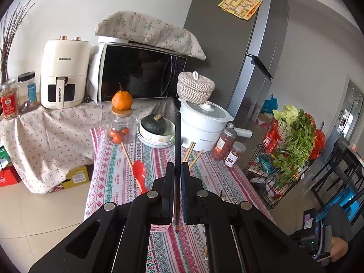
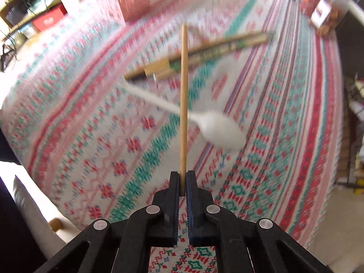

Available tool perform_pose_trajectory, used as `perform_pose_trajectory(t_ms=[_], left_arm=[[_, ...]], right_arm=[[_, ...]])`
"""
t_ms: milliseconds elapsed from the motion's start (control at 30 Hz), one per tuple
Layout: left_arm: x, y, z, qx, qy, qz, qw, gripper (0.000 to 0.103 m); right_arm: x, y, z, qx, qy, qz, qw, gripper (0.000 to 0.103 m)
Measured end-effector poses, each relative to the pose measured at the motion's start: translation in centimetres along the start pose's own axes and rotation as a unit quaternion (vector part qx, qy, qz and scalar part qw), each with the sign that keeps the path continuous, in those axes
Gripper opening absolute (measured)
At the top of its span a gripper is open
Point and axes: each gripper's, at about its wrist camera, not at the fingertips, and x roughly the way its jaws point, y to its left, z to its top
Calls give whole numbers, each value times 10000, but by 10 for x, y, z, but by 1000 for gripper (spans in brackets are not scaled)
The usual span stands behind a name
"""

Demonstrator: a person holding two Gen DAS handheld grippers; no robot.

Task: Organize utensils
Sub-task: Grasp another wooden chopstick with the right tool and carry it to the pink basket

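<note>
Left wrist view: the left gripper (image 1: 177, 168) is clamped on a slim black chopstick (image 1: 177, 141), held upright above the patterned woven tablecloth (image 1: 113, 170). A red plastic spoon (image 1: 140, 175) and pale wooden chopsticks (image 1: 192, 153) lie on the cloth beyond.

Right wrist view (blurred): the right gripper (image 2: 182, 177) pinches a light bamboo chopstick (image 2: 183, 100) pointing forward over a white plastic spoon (image 2: 218, 129) and sleeved chopsticks (image 2: 204, 53).

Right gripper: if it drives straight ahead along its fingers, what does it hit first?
Probably the white spoon on the tablecloth; the bamboo chopstick clamped in the right gripper crosses over its handle. The loose chopsticks lie beyond. Motion blur leaves depth unclear.
</note>
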Motion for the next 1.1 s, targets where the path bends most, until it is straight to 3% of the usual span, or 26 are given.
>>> perform_pose_trajectory(t_ms=[167,433,733,1100], left_arm=[[2,1,1,12,-31,83,10000,5],[-3,10,4,-77,-294,222,9993,5],[-10,28,17,-361,-941,481,9937,5],[45,40,12,-369,-151,744,9964,5]], right_arm=[[-57,2,20,55,-1072,7,9942,4],[-95,8,83,378,-2272,-246,9728,4],[-107,-9,122,917,-2712,-315,9576,4],[-137,5,137,977,-3057,-110,9470,4]])
